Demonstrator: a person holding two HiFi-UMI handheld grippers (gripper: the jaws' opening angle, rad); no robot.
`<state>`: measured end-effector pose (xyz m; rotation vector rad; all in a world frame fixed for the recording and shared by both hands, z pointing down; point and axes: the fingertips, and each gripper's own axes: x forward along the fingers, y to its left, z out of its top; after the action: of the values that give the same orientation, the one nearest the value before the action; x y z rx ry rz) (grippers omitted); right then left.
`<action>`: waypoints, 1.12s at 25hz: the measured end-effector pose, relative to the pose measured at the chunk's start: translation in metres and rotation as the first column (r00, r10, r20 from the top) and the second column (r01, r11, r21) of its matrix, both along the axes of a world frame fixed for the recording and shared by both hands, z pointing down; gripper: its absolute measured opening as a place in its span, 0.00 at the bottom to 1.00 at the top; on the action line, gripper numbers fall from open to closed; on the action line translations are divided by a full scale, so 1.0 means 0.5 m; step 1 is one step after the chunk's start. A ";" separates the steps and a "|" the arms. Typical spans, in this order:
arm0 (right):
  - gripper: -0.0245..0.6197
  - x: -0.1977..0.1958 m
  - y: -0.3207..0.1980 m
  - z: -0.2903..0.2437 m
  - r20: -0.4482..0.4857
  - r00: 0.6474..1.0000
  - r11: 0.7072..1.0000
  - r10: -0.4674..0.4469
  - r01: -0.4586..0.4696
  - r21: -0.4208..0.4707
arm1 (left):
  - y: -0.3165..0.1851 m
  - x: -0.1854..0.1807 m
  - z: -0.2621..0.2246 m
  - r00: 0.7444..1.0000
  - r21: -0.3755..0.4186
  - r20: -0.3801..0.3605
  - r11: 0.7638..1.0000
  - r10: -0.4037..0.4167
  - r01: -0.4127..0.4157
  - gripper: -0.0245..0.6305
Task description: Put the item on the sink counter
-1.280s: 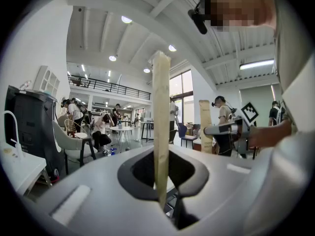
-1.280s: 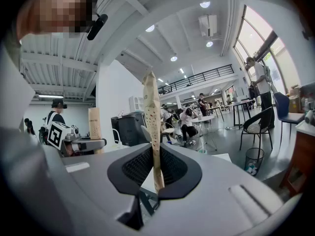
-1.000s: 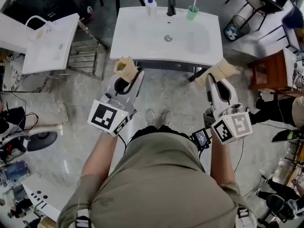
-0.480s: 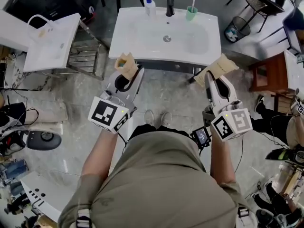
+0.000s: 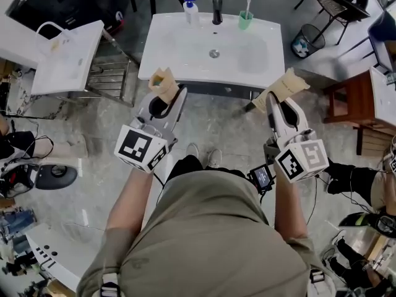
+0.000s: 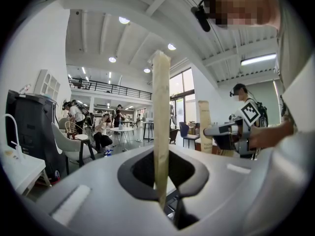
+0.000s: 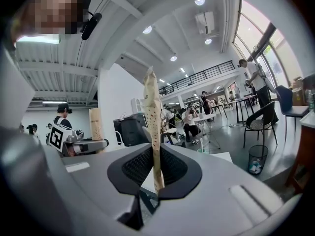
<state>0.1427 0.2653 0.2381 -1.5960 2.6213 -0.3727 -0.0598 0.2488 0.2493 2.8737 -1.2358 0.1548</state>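
Note:
The white sink counter (image 5: 161,54) stands ahead of me, its basin and drain in the middle. A soap bottle (image 5: 187,8), a black faucet (image 5: 216,8) and a green cup with a toothbrush (image 5: 245,18) line its back edge. My left gripper (image 5: 166,94) is shut on a flat tan packet (image 5: 163,82), held upright just before the counter's front left edge. It shows edge-on as the tan packet (image 6: 161,127) in the left gripper view. My right gripper (image 5: 276,98) is shut on a second tan packet (image 5: 283,86), a speckled packet (image 7: 153,127), off the counter's front right corner.
A white side table (image 5: 65,57) with a bag stands at the left, a metal rack (image 5: 111,73) beside it. A wire bin (image 5: 305,42) and a brown wooden piece of furniture (image 5: 352,98) stand at the right. People and cables lie around the floor's edges.
Both grippers keep their packets and hardly move. The view has shifted a little, so the sink sits slightly higher and further left.

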 end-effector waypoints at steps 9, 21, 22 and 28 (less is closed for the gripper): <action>0.10 0.015 -0.036 0.014 -0.005 1.000 1.000 -0.007 0.007 -0.020 | -0.037 0.010 0.010 1.000 -0.020 -0.010 1.000 -0.008 0.008 0.07; 0.10 0.016 -0.126 0.041 0.000 1.000 0.999 0.001 -0.001 -0.045 | -0.132 0.021 0.041 1.000 -0.048 -0.014 0.999 0.012 -0.013 0.07; 0.10 0.015 -0.135 0.045 0.001 1.000 0.999 0.003 -0.003 -0.048 | -0.141 0.023 0.044 1.000 -0.050 -0.013 0.999 0.016 -0.016 0.07; 0.10 0.002 -0.192 0.062 -0.001 1.000 0.997 0.008 -0.008 -0.078 | -0.204 0.016 0.058 1.000 -0.074 -0.014 0.997 0.027 -0.028 0.07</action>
<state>0.1438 0.1691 0.2690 -1.6291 2.6307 -0.4805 -0.0520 0.1467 0.2783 2.8245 -1.1628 0.1775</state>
